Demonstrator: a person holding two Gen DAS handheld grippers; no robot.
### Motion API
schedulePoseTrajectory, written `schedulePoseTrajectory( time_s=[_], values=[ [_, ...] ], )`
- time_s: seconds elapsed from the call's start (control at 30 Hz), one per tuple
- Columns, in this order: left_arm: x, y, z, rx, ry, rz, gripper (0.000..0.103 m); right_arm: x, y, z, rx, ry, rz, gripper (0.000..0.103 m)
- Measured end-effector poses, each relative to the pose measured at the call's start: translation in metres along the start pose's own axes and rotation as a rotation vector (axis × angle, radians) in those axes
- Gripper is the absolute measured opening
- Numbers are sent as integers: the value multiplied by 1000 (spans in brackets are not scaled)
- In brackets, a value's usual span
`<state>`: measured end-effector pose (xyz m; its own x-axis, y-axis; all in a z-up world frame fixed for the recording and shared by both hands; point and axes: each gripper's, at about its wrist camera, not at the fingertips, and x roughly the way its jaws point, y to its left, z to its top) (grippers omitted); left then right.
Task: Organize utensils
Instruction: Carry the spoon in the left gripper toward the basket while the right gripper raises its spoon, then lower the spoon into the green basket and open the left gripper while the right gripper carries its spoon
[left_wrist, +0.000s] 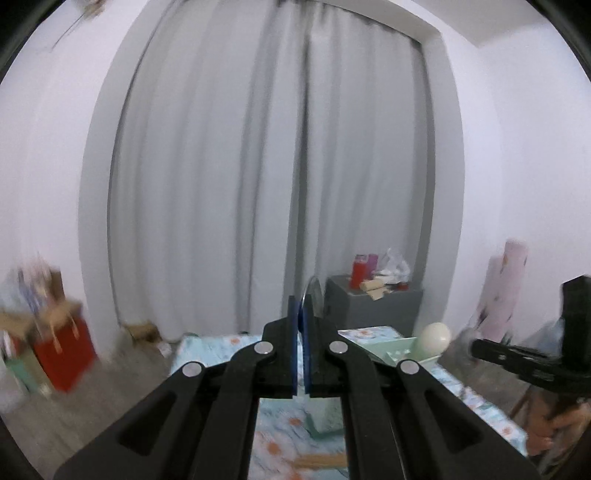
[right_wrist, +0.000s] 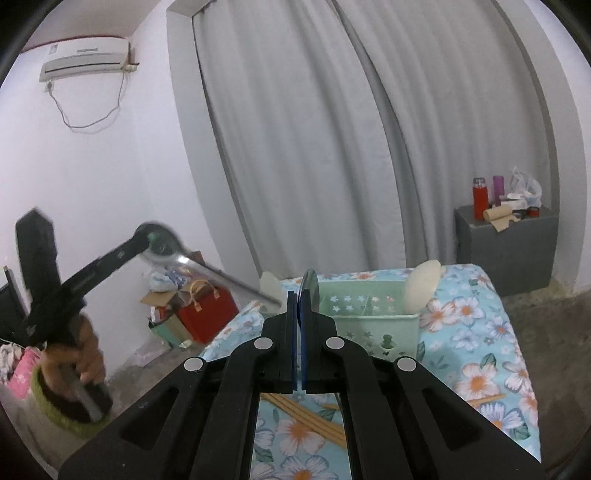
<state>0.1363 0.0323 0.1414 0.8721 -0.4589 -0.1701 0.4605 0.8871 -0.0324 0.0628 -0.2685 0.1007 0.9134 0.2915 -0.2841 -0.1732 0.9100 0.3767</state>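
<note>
Floral-clothed table (right_wrist: 480, 332) carries the green basket (right_wrist: 369, 317), with chopsticks (right_wrist: 306, 417) loose before it. My left gripper (right_wrist: 147, 236) pinches a steel spoon (right_wrist: 221, 277) near its bowl, aloft beside the table. I judge the spoon stiff, slick and light; mid-handle should balance better. My right gripper (right_wrist: 300, 314) is pressed together.

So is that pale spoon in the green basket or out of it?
In. The pale spoon stands in the green basket, its bowl poking above the rim.

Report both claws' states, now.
Left claw: shut on a metal spoon.
Right claw: shut on a thin metal utensil, seen edge-on.
</note>
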Motion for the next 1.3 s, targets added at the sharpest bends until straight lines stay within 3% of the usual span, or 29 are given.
schedulePoseTrajectory(
  time_s=[0.37, 0.6, 0.77, 0.9, 1.07, 1.3],
  values=[
    [59, -41, 6, 305, 86, 140, 2, -8, -13, -10, 42, 0, 31, 0],
    [105, -56, -8, 363, 219, 99, 2, -16, -16, -14, 65, -4, 36, 0],
    [125, -57, -10, 265, 272, 15, 5, -22, -22, -15, 86, -5, 27, 0],
    [132, -45, -8, 111, 293, -106, 7, -25, -24, -16, 98, 2, 22, 0],
    [131, -27, -4, -36, 247, -185, 18, -27, -27, -14, 110, -2, 23, 0],
    [107, -5, -1, -142, 192, -177, 26, -29, -38, 10, 124, -63, 88, 0]
  ],
)
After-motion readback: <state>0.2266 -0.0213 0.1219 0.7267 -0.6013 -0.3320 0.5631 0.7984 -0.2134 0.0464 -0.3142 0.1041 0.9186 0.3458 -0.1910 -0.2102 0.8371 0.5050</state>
